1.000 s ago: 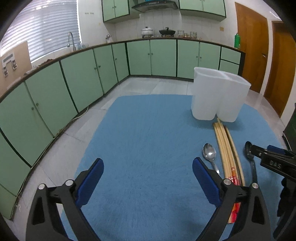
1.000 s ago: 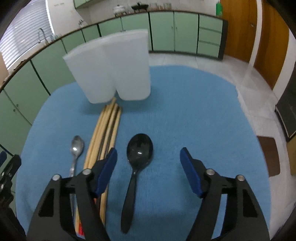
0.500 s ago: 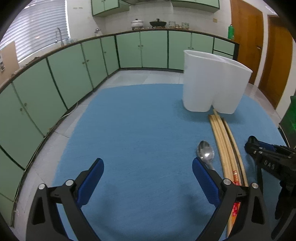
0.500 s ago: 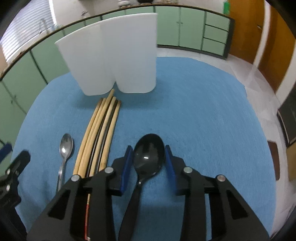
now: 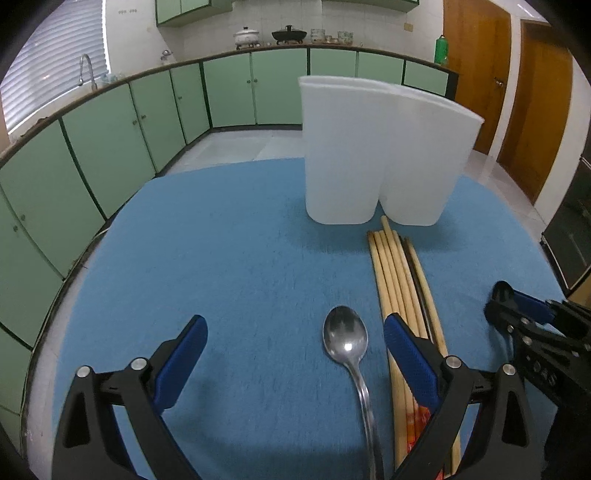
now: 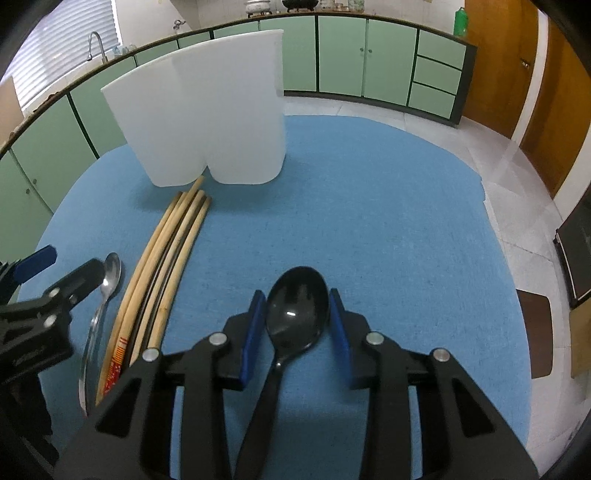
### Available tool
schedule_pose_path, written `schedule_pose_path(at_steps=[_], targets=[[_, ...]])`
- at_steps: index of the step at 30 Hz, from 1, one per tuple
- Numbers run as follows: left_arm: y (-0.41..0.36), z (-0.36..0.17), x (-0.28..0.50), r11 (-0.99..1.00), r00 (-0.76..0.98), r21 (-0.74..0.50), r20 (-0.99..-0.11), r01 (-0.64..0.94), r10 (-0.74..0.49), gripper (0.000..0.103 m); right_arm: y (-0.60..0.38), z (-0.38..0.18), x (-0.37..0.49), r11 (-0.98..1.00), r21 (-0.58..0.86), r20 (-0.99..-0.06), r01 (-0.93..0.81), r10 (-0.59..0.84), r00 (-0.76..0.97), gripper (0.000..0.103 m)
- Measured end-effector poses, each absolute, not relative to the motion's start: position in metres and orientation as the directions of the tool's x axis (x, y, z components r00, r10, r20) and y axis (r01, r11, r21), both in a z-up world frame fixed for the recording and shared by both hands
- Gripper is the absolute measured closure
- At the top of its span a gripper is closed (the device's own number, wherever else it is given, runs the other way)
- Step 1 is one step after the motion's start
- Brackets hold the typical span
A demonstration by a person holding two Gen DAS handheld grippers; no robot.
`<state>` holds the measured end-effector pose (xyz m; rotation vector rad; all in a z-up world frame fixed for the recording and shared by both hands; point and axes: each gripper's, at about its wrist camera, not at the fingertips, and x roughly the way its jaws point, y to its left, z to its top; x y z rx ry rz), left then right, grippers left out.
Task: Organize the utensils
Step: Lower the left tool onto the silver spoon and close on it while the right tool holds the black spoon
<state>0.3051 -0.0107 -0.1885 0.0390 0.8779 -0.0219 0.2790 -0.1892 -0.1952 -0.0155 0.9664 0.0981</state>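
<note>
The black spoon (image 6: 297, 314) is gripped at its bowl by the closed right claw (image 6: 297, 319) above the bench (image 6: 388, 229), while the left claw (image 5: 293, 354) is held wide apart around the metal spoon (image 5: 345, 334).

Under my reach lies a blue mat (image 5: 236, 258). Far off I see green cabinets (image 5: 255, 92) curving round, a faucet (image 5: 86, 68) at far left, a white pot (image 5: 246, 36) beside a black wok (image 5: 289, 35), a green bottle (image 5: 440, 50), and wooden doors (image 5: 476, 70) at right.
</note>
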Motion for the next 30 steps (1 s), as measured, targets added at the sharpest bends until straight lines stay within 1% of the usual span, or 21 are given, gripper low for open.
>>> schedule_pose_path(at_steps=[8,12,14,16,17,18,19,20,21,22,23,25,28,29,30], targets=[[-0.011,-0.202,0.323,0.999,0.600,0.045,-0.800,0.025,0.021,0.010,-0.194,-0.198,0.273,0.994,0.034,-0.812,-0.100,0.086,0.577,0.069],[-0.005,-0.209,0.326,1.000,0.580,0.009,-0.814,0.012,0.001,0.010,-0.191,-0.199,0.271,0.994,0.028,-0.813,-0.107,0.085,0.576,0.069],[-0.005,-0.207,0.327,1.000,0.582,0.005,-0.813,0.014,-0.005,0.013,-0.192,-0.197,0.273,0.994,0.036,-0.821,-0.106,0.090,0.564,0.068],[-0.006,-0.206,0.326,1.000,0.582,-0.012,-0.813,0.021,-0.022,0.020,-0.196,-0.194,0.275,0.993,0.069,-0.831,-0.093,0.109,0.546,0.064],[-0.006,-0.205,0.326,0.999,0.579,-0.024,-0.814,0.025,-0.035,0.022,-0.198,-0.193,0.277,0.993,0.086,-0.834,-0.083,0.118,0.539,0.060],[-0.004,-0.203,0.327,0.999,0.576,-0.034,-0.816,0.032,-0.046,0.027,-0.200,-0.191,0.278,0.992,0.101,-0.838,-0.074,0.125,0.532,0.060],[-0.004,-0.202,0.327,0.998,0.577,-0.043,-0.815,0.035,-0.055,0.034,-0.202,-0.190,0.281,0.991,0.121,-0.844,-0.063,0.136,0.519,0.060],[-0.004,-0.200,0.328,0.998,0.579,-0.056,-0.812,0.038,-0.068,0.038,-0.202,-0.192,0.281,0.989,0.132,-0.847,-0.058,0.144,0.511,0.061],[-0.003,-0.198,0.327,0.997,0.580,-0.068,-0.811,0.042,-0.079,0.046,-0.203,-0.192,0.283,0.988,0.141,-0.851,-0.054,0.149,0.504,0.068],[-0.004,-0.197,0.328,0.996,0.579,-0.077,-0.810,0.047,-0.090,0.053,-0.203,-0.192,0.285,0.988,0.145,-0.856,-0.049,0.150,0.494,0.070],[-0.005,-0.196,0.328,0.995,0.578,-0.086,-0.810,0.054,-0.101,0.057,-0.203,-0.192,0.286,0.988,0.146,-0.858,-0.047,0.150,0.491,0.070],[-0.005,-0.198,0.327,0.993,0.577,-0.094,-0.808,0.070,-0.117,0.076,-0.204,-0.192,0.288,0.987,0.153,-0.863,-0.040,0.153,0.482,0.070],[-0.003,-0.197,0.324,0.989,0.582,-0.119,-0.800,0.087,-0.148,0.080,-0.206,-0.189,0.287,0.986,0.162,-0.857,-0.039,0.160,0.491,0.070],[-0.002,-0.196,0.322,0.987,0.587,-0.133,-0.793,0.092,-0.162,0.087,-0.206,-0.187,0.284,0.985,0.163,-0.845,-0.049,0.165,0.508,0.070],[0.004,-0.195,0.321,0.984,0.597,-0.146,-0.783,0.098,-0.175,0.096,-0.205,-0.184,0.280,0.986,0.158,-0.830,-0.061,0.166,0.532,0.070]])
